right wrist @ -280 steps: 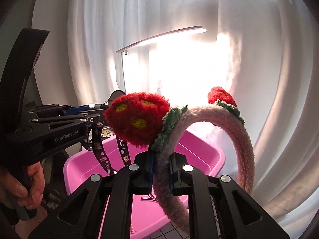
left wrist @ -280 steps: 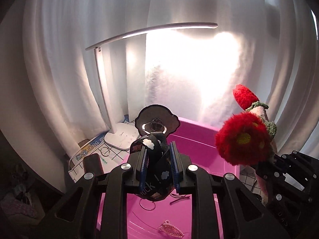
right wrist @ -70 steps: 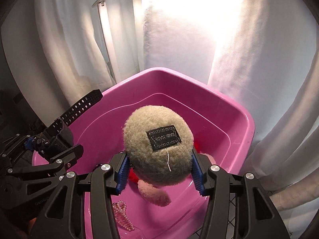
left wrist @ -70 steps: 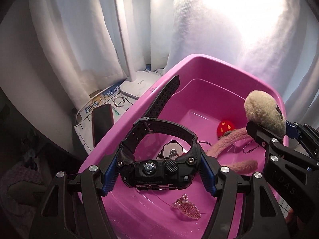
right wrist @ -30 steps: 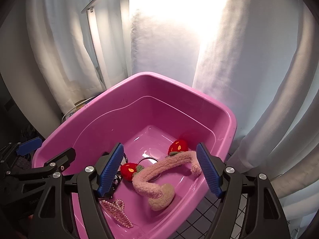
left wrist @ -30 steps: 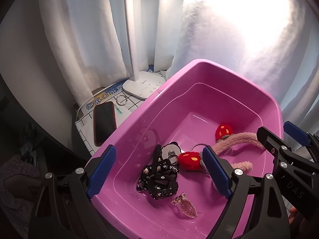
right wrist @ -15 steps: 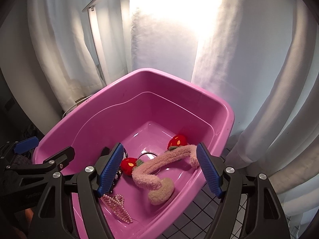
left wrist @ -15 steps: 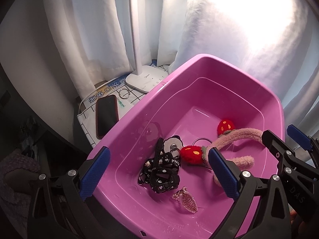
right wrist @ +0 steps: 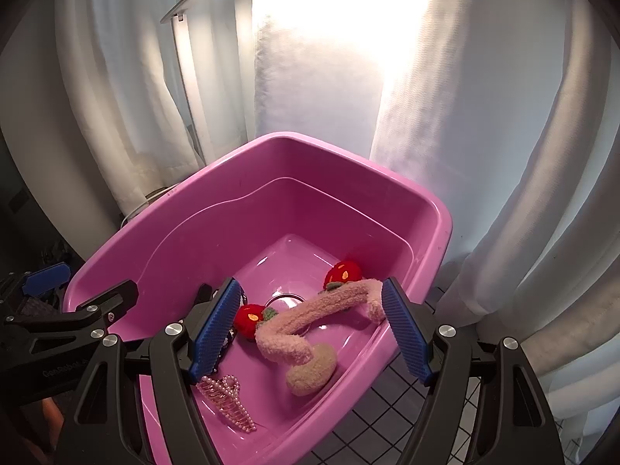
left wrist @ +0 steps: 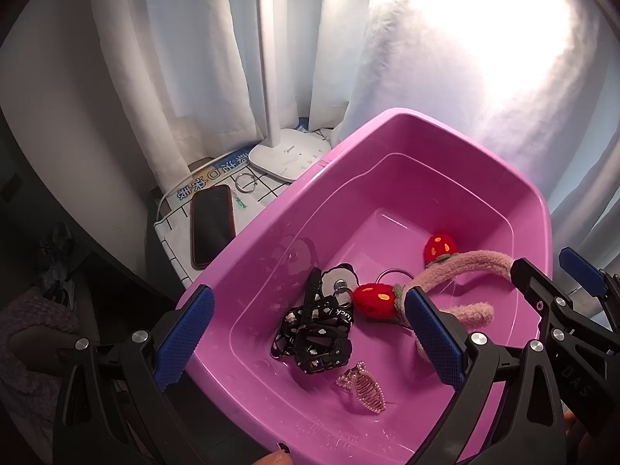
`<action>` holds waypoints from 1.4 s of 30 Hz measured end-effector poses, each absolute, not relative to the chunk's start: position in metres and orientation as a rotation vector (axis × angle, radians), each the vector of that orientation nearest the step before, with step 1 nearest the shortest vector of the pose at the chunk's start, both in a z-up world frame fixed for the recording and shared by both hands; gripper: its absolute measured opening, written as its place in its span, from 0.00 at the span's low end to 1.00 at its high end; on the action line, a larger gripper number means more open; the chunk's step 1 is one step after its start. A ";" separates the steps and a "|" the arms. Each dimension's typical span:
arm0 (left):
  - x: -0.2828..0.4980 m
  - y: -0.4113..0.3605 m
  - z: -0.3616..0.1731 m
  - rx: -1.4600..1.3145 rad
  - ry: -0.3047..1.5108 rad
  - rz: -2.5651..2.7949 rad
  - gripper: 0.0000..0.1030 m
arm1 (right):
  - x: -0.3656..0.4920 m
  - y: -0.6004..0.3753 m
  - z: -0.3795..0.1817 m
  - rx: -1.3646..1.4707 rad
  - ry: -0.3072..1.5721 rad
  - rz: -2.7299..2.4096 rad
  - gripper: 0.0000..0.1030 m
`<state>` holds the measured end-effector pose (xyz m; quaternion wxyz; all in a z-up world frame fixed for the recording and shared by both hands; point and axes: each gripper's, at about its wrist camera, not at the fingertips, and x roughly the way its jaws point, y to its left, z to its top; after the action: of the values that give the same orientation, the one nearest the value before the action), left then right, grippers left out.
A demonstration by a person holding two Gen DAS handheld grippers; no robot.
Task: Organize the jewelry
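A pink plastic tub (left wrist: 387, 124) (right wrist: 445, 232) holds the jewelry. In it lie a black watch with a patterned black lanyard (left wrist: 316, 333), a pink fuzzy headband with red strawberries (left wrist: 465, 267) (right wrist: 310, 310), a beige pompom (right wrist: 310, 372), a pearl hair claw (left wrist: 362, 385) (right wrist: 228, 395) and a metal ring (left wrist: 391, 273). My left gripper (left wrist: 308, 341) is open and empty above the tub's near left. My right gripper (right wrist: 310, 329) is open and empty above the tub's near right.
Left of the tub, on a gridded mat, lie a dark phone (left wrist: 212, 224) and a metal ring (left wrist: 245, 183). A white desk lamp base (left wrist: 288, 155) stands behind them. White curtains (right wrist: 484, 116) hang close behind and to the right.
Both grippers have let go of the watch and the pompom into the tub, opened wide, and drawn back and up a little over the last second.
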<state>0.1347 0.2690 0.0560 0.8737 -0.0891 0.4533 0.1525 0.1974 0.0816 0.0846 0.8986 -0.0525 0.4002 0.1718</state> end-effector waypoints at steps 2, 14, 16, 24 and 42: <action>0.135 0.269 0.057 -0.184 0.945 0.319 0.94 | 0.197 0.081 0.085 -0.110 0.828 0.356 0.70; 0.133 0.271 0.059 -0.187 0.944 0.321 0.94 | 0.197 0.082 0.086 -0.116 0.823 0.359 0.70; 0.133 0.271 0.060 -0.188 0.944 0.318 0.94 | 0.197 0.082 0.086 -0.117 0.823 0.358 0.70; 0.133 0.271 0.059 -0.195 0.949 0.315 0.94 | 0.197 0.083 0.085 -0.120 0.827 0.358 0.70; 0.130 0.274 0.059 -0.188 0.947 0.341 0.94 | 0.197 0.085 0.085 -0.130 0.826 0.374 0.70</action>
<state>0.1302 0.2744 0.0586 0.8717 -0.0897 0.4532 0.1633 0.1974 0.0853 0.0849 0.8969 -0.0627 0.3988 0.1808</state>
